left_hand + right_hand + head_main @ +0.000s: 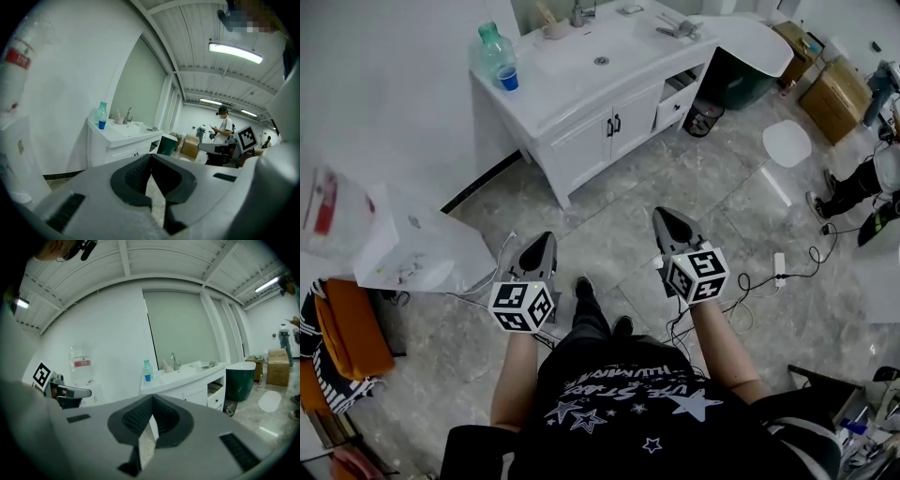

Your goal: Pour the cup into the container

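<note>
Grey marble floor (694, 178) separates left claw (546, 238) and right claw (662, 216) from the far white surface (572, 94), head view; blue cup (508, 79) on its left corner beside a green bottle (494, 47). Left gripper view: clenched, empty. Right gripper view: clenched too.

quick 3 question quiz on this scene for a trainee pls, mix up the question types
1. True or false: the right gripper is holding the blue cup.
2. Where does the blue cup stand?
A. on the floor
B. on the white vanity counter, next to the green bottle
C. inside the sink basin
3. Fill in the blank: on the left gripper, the fingers are ___ (open or shut), with nothing between them.

Key: 1 false; 2 B; 3 shut
</note>
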Demonstrator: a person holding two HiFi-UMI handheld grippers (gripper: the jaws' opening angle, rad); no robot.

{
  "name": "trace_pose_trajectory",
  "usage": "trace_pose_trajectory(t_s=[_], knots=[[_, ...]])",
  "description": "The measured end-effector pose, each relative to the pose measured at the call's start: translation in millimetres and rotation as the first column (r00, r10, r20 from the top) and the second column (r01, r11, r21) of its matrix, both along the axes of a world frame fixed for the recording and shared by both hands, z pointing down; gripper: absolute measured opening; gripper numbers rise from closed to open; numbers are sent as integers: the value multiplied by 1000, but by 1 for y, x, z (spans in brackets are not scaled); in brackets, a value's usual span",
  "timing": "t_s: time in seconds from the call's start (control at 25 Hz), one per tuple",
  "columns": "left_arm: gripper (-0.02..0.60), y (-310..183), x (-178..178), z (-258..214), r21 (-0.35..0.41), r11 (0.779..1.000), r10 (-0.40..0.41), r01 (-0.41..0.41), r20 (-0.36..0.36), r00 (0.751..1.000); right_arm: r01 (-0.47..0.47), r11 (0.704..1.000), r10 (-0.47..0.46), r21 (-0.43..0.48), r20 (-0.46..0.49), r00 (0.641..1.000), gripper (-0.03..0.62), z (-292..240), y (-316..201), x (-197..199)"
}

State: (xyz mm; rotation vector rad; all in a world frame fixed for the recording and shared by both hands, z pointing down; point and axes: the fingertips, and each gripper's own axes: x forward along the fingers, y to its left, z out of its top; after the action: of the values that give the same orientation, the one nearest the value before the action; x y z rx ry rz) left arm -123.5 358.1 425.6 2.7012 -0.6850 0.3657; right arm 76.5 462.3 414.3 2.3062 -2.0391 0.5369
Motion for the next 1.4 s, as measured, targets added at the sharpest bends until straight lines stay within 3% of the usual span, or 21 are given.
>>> trace_pose_trajectory(t_s=[0.4, 0.8, 1.08, 1.4], knots=[[11, -106, 4, 0, 18, 999, -26, 27, -32, 999, -46, 995, 48, 88, -20, 999, 6, -26, -100, 26], [12, -209, -1, -8, 30, 999, -22, 24, -71, 997, -48, 990, 55, 129, -51, 997, 12, -44, -213, 23], [11, -254, -4, 0, 7, 999, -31, 31, -78, 996, 6, 996, 1, 93, -68, 998, 97, -35, -269, 11], [12, -293, -12, 13, -13, 995, -103, 103, -62, 993, 114, 991, -110, 70, -62, 992, 222, -17, -335, 11]])
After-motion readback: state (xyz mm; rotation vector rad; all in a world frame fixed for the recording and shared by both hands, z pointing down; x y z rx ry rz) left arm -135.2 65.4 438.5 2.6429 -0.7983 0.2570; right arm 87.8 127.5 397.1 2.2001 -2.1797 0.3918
